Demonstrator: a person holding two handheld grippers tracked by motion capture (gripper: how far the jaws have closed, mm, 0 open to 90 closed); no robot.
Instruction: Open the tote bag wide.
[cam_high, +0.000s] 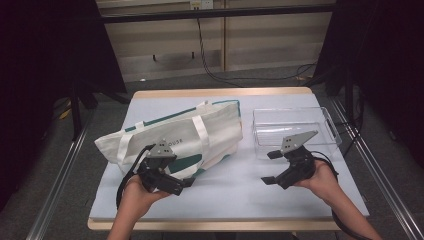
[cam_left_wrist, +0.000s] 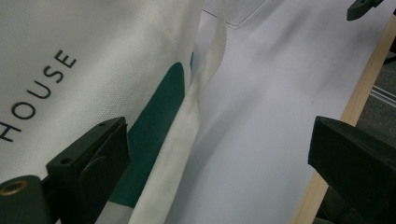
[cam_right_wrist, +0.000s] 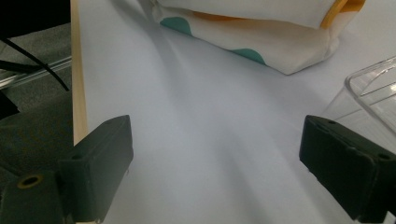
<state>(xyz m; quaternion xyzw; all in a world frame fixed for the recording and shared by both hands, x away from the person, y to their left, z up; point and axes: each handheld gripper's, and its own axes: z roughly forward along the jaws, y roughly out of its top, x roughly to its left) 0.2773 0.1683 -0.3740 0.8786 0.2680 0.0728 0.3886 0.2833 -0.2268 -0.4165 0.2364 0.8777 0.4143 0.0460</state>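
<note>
- High view: a cream tote bag (cam_high: 185, 132) with green patches is shown lying on its side on the left half of the desk (cam_high: 230, 195), its mouth turned toward the far edge. A clear plastic bin (cam_high: 292, 131) is seen near the far right corner; nothing can be made out inside it. The left gripper (cam_high: 182, 184) is held at the bag's near side, the right gripper (cam_high: 268, 167) over bare desk just in front of the bin. Both pairs of jaws are spread wide, and nothing is gripped.
- Left gripper view: one jaw is set against the printed cloth, the other over the desk's near edge; a handle strap (cam_left_wrist: 212, 60) is seen hanging between them, not clamped. The step in hand is judged to be the approach to the bag; next, cloth or strap must be brought between the jaws and pinched.
- Right gripper view: bare desk lies between the open jaws, the bag's base ahead and the bin's wall beside one jaw. The bag's contents cannot be told.
</note>
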